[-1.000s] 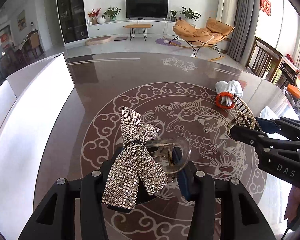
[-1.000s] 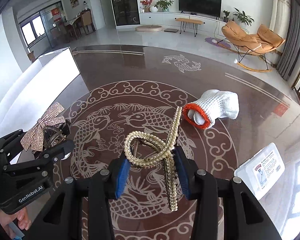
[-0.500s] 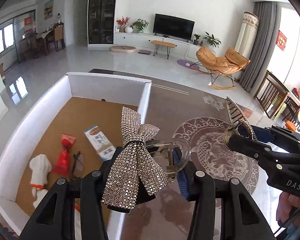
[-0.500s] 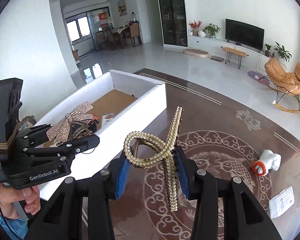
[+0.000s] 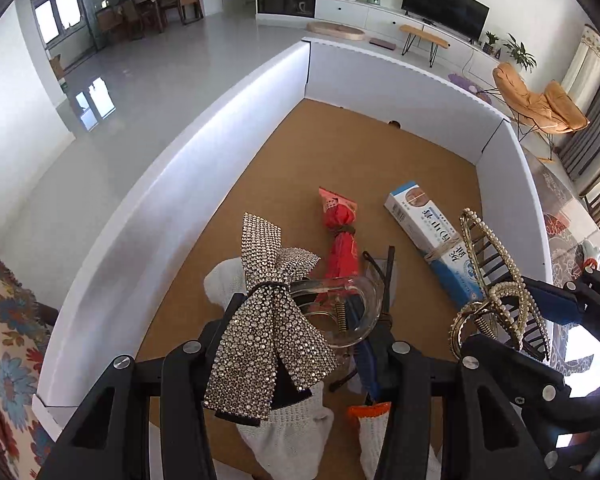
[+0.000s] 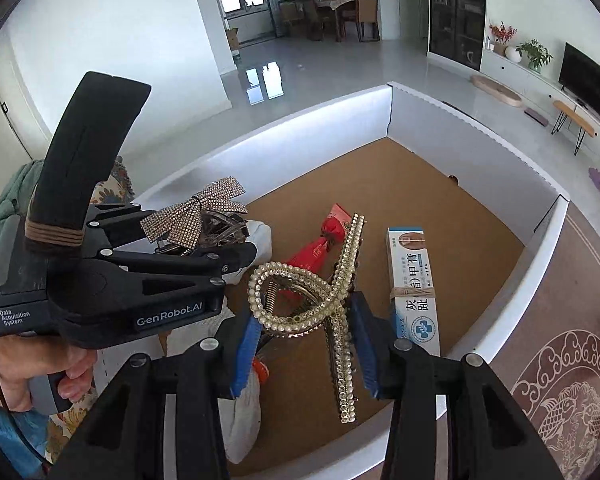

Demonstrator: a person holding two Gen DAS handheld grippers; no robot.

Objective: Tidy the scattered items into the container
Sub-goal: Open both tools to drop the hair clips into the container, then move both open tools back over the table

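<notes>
My left gripper (image 5: 300,328) is shut on a rhinestone bow hair claw (image 5: 264,332) with a clear plastic clip. It hangs over the near end of the white-walled box (image 5: 400,76) with a brown cardboard floor. My right gripper (image 6: 306,320) is shut on a pearl-studded hair claw (image 6: 320,300), also above the box (image 6: 480,128). The two grippers are side by side: the right gripper (image 5: 512,320) shows at the right of the left wrist view, the left gripper (image 6: 204,236) at the left of the right wrist view.
In the box lie a red packet (image 5: 342,240), a blue-white carton (image 5: 428,236), dark glasses (image 5: 384,276) and white gloves with orange cuffs (image 5: 296,440). The fish-patterned table (image 6: 560,380) runs right of the box, with another glove (image 5: 590,250) on it. A floral cushion (image 5: 4,340) is at left.
Both grippers swung left from above the patterned table to above the box, each still holding its hair claw. The box interior now fills both views.
</notes>
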